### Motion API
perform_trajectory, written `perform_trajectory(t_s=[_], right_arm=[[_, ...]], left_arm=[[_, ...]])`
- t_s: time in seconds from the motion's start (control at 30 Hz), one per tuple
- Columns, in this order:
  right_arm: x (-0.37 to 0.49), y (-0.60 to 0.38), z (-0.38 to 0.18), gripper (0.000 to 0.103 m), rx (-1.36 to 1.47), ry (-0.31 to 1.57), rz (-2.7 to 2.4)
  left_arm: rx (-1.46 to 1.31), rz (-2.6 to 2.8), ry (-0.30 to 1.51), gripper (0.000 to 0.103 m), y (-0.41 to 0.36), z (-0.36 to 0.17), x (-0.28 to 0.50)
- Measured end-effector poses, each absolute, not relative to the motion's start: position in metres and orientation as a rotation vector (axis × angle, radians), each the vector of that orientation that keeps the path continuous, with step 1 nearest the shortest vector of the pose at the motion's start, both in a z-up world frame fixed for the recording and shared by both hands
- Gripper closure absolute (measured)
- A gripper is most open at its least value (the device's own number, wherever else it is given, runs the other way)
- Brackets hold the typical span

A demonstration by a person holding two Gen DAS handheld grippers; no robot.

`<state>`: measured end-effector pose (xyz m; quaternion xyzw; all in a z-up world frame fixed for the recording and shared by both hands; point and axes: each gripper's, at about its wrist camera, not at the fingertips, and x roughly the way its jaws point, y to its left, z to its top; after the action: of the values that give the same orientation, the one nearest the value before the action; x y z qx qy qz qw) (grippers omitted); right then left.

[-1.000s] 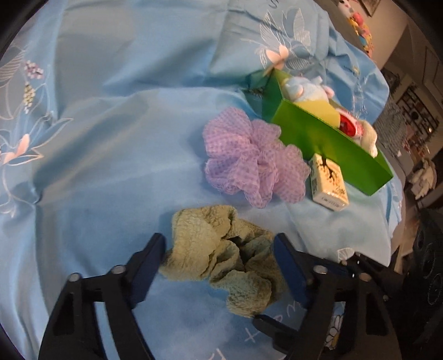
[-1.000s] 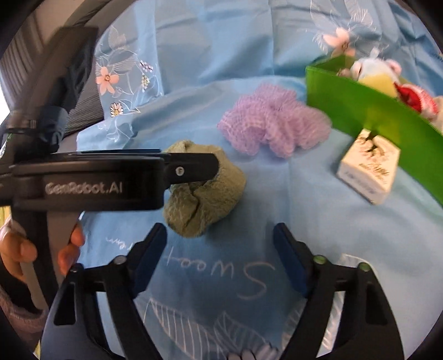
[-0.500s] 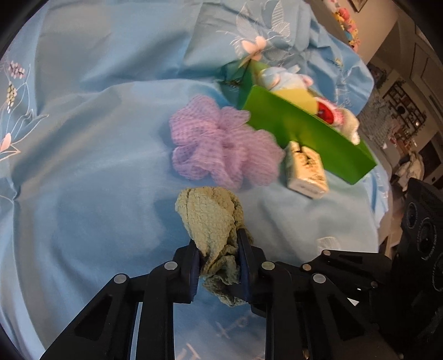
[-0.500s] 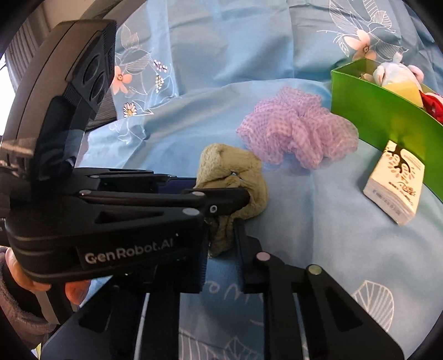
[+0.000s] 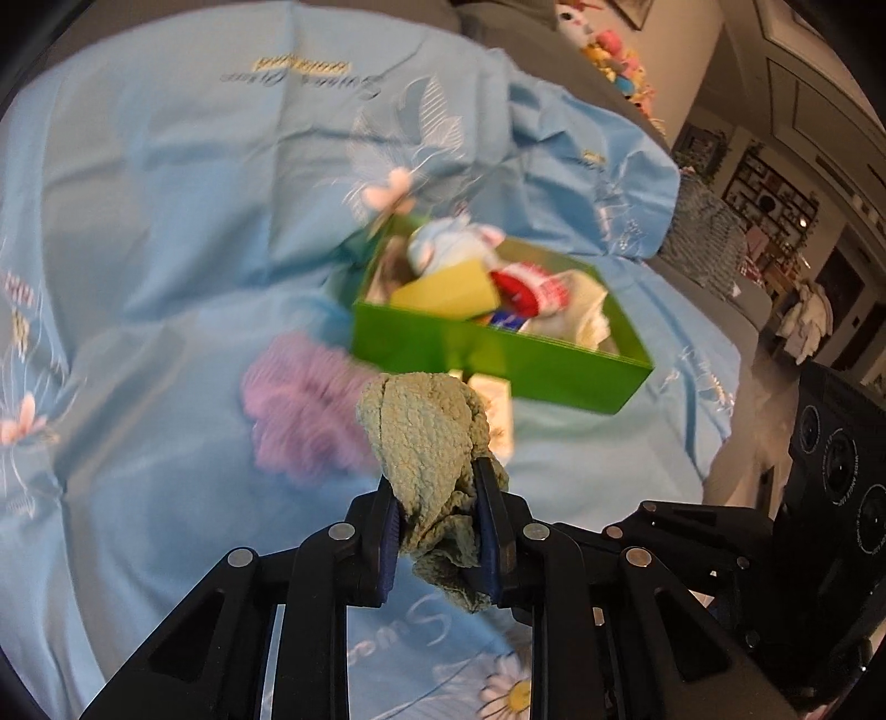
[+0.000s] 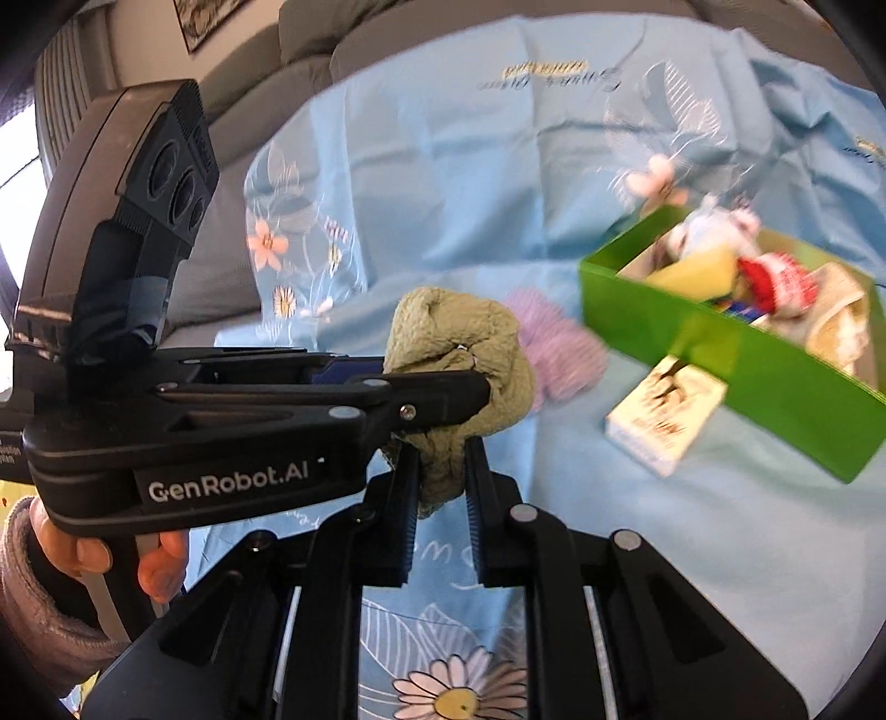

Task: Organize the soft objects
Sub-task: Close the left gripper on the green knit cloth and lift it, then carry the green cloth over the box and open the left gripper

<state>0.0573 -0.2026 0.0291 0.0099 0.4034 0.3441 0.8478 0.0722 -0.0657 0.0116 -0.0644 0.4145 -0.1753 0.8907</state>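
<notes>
My left gripper is shut on a crumpled green cloth and holds it lifted above the blue bedsheet. In the right wrist view the cloth hangs in the left gripper. My right gripper is shut on the cloth's lower end. A green box holding several soft toys and a yellow sponge stands beyond the cloth; it also shows in the right wrist view. A purple mesh pouf lies left of the box.
A small white tissue pack lies in front of the box, partly hidden by the cloth in the left wrist view. The sheet's right edge drops toward a room with shelves. A grey sofa back rises behind.
The left gripper closed on the green cloth and lifted it off the sheet toward the box. The right gripper closed from wide open onto the cloth's lower end and rose with it.
</notes>
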Motion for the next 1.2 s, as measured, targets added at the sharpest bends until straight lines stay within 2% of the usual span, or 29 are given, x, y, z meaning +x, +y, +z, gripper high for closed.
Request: perform_trajectory(t_s=[0.57, 0.97, 1.17, 1.2], right_arm=[[0.138, -0.289, 0.056, 0.088, 0.087, 0.741, 0.572], [0.215, -0.302, 0.035, 0.087, 0.051, 0.792, 0.509], [0.240, -0.292, 0.016, 0.084, 0.007, 0.860, 0.476], [0.243, -0.292, 0.012, 0.081, 0.006, 0.872, 0.470]], left_arm=[[-0.033, -0.392, 0.798, 0.079, -0.166, 0.051, 0.166], [-0.041, -0.336, 0.845, 0.079, -0.182, 0.030, 0.238], [-0.079, -0.309, 0.901, 0.079, -0.176, 0.009, 0.260], [-0.080, -0.300, 0.914, 0.079, -0.175, 0.004, 0.262]])
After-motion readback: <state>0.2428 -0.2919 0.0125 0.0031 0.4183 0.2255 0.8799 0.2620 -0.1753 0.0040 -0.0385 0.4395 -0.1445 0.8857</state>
